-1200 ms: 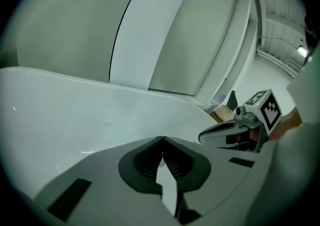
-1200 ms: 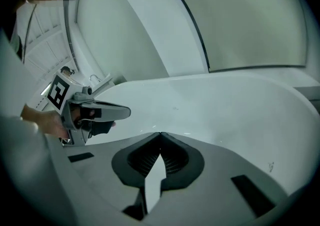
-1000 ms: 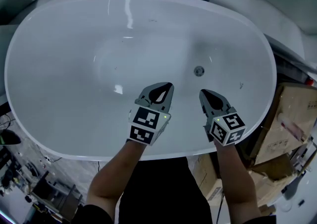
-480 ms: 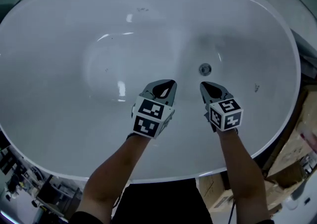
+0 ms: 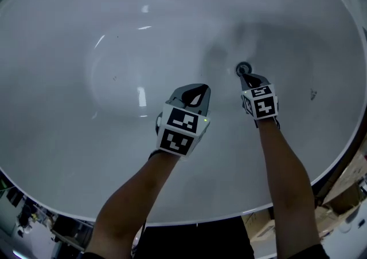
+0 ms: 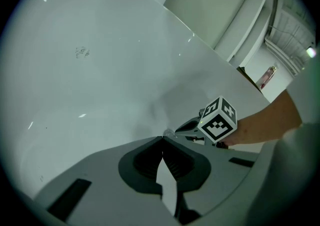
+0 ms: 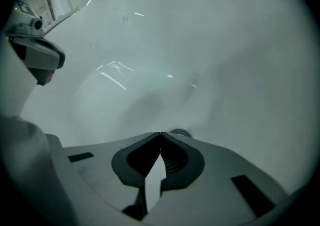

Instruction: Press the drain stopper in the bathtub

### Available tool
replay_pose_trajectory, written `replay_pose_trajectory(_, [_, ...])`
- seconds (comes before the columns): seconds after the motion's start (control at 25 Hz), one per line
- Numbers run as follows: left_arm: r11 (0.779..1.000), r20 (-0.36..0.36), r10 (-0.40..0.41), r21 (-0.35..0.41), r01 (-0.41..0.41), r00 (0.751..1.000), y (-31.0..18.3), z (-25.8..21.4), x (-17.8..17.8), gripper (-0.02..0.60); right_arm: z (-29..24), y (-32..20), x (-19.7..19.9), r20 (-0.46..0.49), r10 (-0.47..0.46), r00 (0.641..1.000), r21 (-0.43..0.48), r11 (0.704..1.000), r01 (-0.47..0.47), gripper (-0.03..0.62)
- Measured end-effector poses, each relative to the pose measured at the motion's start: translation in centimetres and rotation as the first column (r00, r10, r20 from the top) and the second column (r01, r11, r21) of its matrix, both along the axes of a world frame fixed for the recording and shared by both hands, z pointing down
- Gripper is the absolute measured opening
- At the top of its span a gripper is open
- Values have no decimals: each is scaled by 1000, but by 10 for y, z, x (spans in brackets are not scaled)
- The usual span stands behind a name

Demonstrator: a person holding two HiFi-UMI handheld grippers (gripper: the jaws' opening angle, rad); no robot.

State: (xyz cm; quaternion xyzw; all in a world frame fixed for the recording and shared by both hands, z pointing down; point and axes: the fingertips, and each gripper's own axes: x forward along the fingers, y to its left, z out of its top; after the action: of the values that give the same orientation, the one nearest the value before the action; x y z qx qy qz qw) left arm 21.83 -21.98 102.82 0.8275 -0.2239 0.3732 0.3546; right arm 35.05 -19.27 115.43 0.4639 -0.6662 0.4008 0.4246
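A round metal drain stopper (image 5: 243,68) sits in the floor of the white bathtub (image 5: 114,34). My right gripper (image 5: 248,75) is shut with its tips right at the stopper's near edge; the stopper (image 7: 180,133) peeks just beyond the closed tips (image 7: 160,133) in the right gripper view. My left gripper (image 5: 202,88) hangs shut and empty over the tub floor, to the left of the stopper. In the left gripper view its tips (image 6: 163,137) meet, and the right gripper's marker cube (image 6: 218,120) shows close by.
The tub's curved walls rise all around, with its rim (image 5: 338,166) at the lower right. Cardboard boxes (image 5: 344,206) stand outside the tub at the right. Clutter lies on the floor at the lower left (image 5: 23,212).
The view has moved closer to the tub. My right gripper has gone forward and down to the drain stopper. The left gripper has shifted forward slightly.
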Motion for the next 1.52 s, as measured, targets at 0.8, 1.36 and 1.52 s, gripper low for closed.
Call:
replay_pose_trajectory(0.8, [994,44,-59,-85,62,997,3,64,-12,14,83,11,21,-149,-126,981,-161,982,102,17])
replay_pose_trajectory(1.36, [986,53,-129,-98,134,990,11,59,-10,14,86,8,21,-142,-95,985,-171,983,70,18])
replay_pose_trajectory(1.52, [987,64,-141,-75,145,988,13,34,-16,14,60,10,24,-119,-52,992,-116,993,38,15])
